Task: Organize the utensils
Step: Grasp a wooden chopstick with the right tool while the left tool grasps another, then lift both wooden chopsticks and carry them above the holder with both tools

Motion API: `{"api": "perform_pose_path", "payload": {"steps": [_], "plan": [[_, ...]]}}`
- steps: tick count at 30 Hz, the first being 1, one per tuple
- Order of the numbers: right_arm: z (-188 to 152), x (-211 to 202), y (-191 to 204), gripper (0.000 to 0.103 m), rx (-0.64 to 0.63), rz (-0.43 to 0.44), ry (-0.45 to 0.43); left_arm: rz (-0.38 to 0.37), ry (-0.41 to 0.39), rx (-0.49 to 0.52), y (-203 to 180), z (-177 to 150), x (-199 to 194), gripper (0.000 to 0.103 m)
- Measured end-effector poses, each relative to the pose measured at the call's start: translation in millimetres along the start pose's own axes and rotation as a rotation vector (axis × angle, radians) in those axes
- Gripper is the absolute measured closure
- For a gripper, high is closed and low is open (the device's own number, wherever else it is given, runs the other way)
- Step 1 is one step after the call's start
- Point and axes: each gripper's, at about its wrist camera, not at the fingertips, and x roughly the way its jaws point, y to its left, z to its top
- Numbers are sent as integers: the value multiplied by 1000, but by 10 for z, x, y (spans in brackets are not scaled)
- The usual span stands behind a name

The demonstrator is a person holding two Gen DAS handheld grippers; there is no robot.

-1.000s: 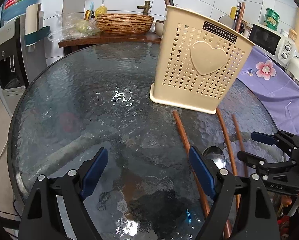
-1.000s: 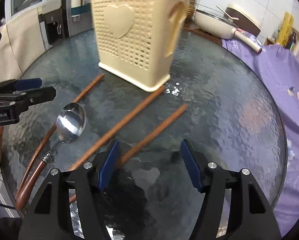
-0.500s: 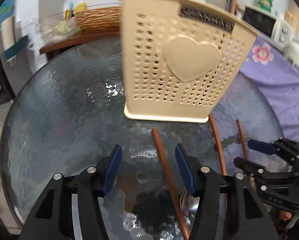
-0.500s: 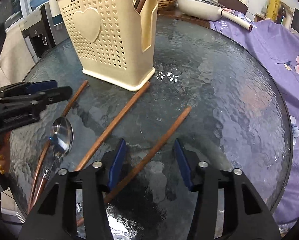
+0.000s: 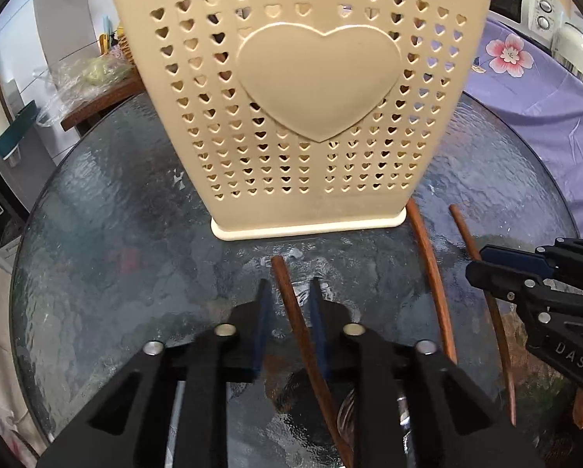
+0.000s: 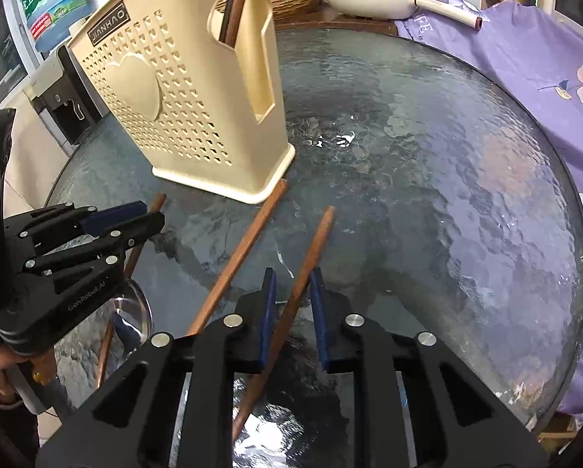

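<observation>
Left claw [image 5: 287,304]: jaws just closed on a chopstick [image 5: 291,304] lying mid-bench [image 5: 96,234], before the holder [image 5: 303,117]. Right claw [image 6: 291,296]: likewise closed on another chopstick [image 6: 315,241]. Both sticks seem gripped; lifting into holder likely follows. Spoon [image 6: 129,312] remains.

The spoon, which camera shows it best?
The right wrist view: the spoon shows its shiny bowl beside the left tongs. The left wrist view gives only a dark glimpse beneath its own tongs.
</observation>
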Motion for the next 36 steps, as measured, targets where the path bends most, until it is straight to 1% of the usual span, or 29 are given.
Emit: {"api": "perform_pose_path", "payload": {"steps": [3,9,16,18,21,23,26,32,36], "plan": [[22,18,20,93,6,1,0,4,-1,-1,-15,14,13,93],[54,38,-41,94,41,26,7,-1,-3,-23,25,23,12,96],[64,38,-125,95,72,61,3,-13,-10,-62,107,14,7,96],[61,24,-162,95,88,79,-6,-24,-15,-83,157,12,-1,96],[71,-95,-178,95,81,93,-56,-44,-38,-115,259,14,-69,96],[73,-212,-171,95,62,98,-92,-61,-61,-139,326,17,-166,96],[80,-403,-167,95,50,137,-130,-75,-101,-153,361,38,-336,96],[124,-783,-153,96,27,230,-212,-99,-241,-174,424,111,-905,96],[168,-1030,-104,96,6,280,-259,-100,-315,-161,351,139,-1226,96]]}}
